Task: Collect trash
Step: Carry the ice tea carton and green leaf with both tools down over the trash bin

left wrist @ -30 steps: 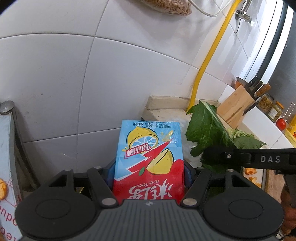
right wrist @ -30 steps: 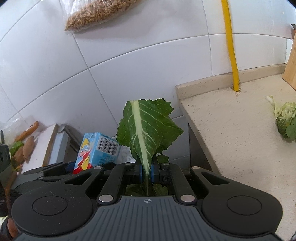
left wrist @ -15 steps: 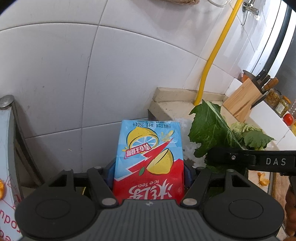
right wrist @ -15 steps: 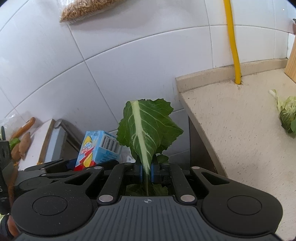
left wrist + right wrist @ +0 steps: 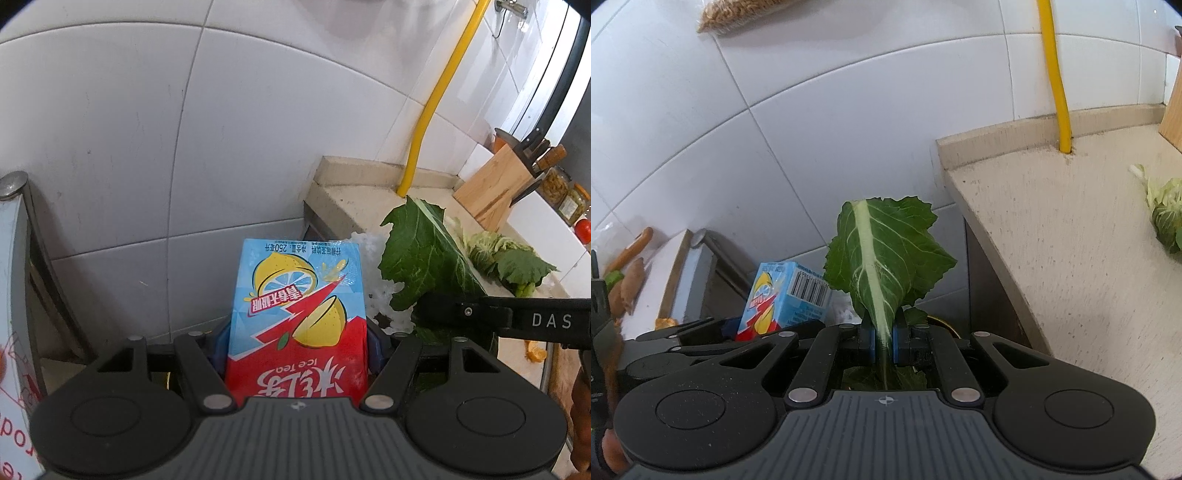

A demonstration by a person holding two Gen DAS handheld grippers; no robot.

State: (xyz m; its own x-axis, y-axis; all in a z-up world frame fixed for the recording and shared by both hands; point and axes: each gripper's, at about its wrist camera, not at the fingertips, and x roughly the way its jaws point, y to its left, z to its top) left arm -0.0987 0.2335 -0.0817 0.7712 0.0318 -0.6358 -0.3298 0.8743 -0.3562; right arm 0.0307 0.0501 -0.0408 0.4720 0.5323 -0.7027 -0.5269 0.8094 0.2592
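Beside the end of the table (image 5: 1071,229), in front of the white tiled wall (image 5: 110,129), both grippers are hanging in the air with trash in them. The left gripper (image 5: 297,343) is clamping an ice tea carton (image 5: 297,314) by its two sides, its blue pads pressing the red lower part, so the jaws are standing fairly wide around the box; the carton is pointing away from the hand with its print upside down, lemons on a blue and red face. The right gripper (image 5: 884,338) is pinching a green leaf (image 5: 882,254) by its pale midrib, jaws almost together, and the leaf is standing up above the pads with its ragged edge toward the wall. The two are sitting just beside each other: in the right wrist view the carton (image 5: 786,295) is showing its barcode side to the left of the leaf, and in the left wrist view the leaf (image 5: 424,254) is showing to the right of the carton. A yellow pipe (image 5: 428,122) is running up the wall from the back of the table. More greens (image 5: 506,258) are lying on the table, well apart from the held leaf, and a knife block (image 5: 495,188) is standing behind them. Something white and crumpled (image 5: 376,280) is showing between carton and leaf; I cannot tell what it is.
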